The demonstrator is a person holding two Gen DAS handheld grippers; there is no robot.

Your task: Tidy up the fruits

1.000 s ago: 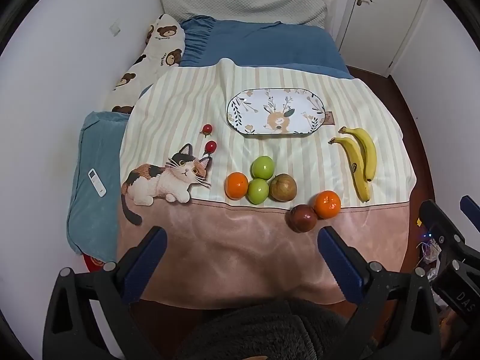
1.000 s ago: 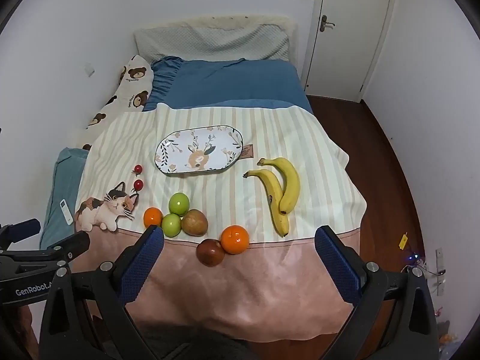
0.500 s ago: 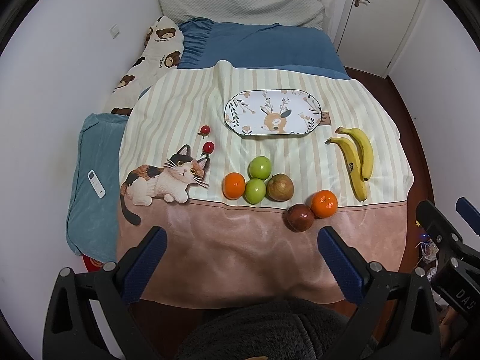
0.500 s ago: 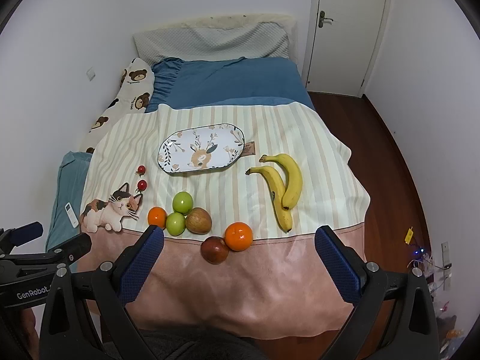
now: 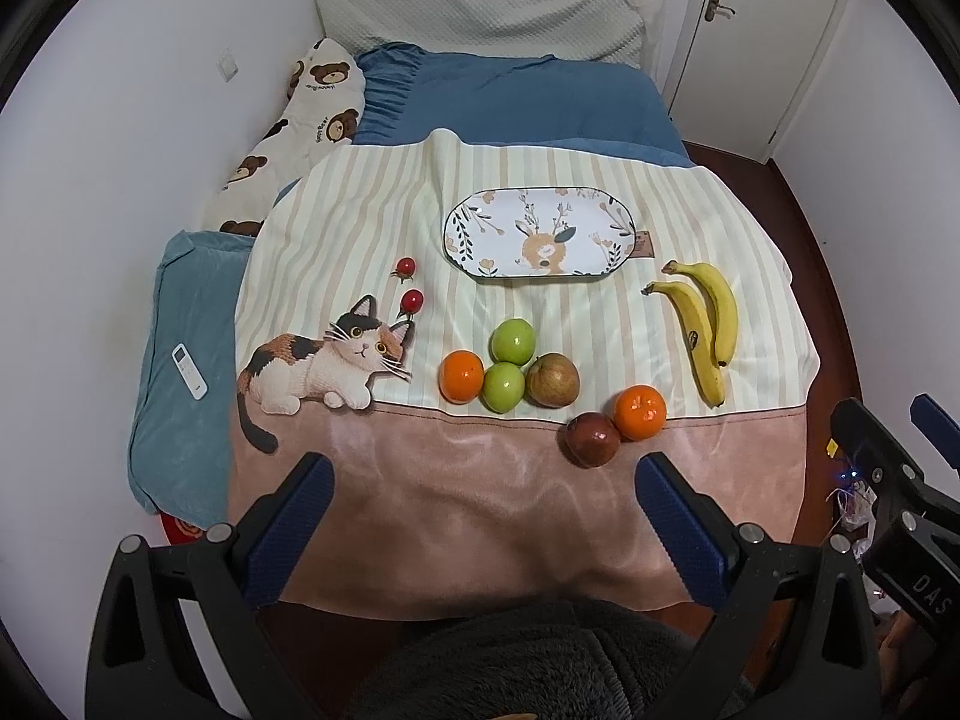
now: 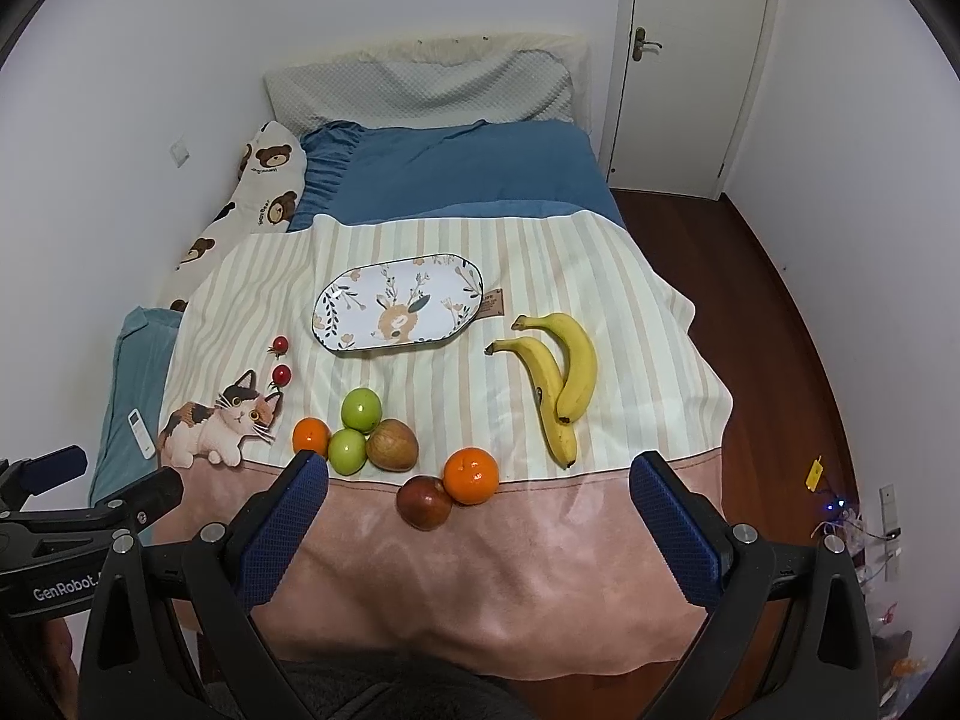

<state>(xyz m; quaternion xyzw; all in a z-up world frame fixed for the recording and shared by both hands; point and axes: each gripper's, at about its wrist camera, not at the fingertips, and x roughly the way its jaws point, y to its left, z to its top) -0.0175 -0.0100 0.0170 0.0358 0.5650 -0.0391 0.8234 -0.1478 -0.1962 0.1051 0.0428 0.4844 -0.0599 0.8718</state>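
The lower edge of both wrist views is filled by a dark fuzzy shape that I cannot identify, and it hides the foot of the bed (image 5: 516, 90). In the right wrist view the tip of the right claw's near finger covers a part of the left orange (image 6: 311, 435). The small label beside the plate (image 5: 540, 235) is too small to read. The left claw (image 5: 477, 504) hangs above the pink end of the blanket (image 5: 456, 498), its two blue fingers wide apart and holding nothing; the right claw (image 6: 477, 504) is in the same pose, also spread and empty, well apart from the fruit. The fruits lie on the blanket: two green apples (image 5: 513, 342), touching each other, with a brown pear-like fruit (image 5: 552, 380) beside them, a dark red fruit (image 5: 593, 439) touching the second orange (image 5: 639, 413), two bananas (image 5: 705, 330) to the right, and two cherry tomatoes (image 5: 411, 300) near the printed cat (image 5: 318, 363). The plate is empty.
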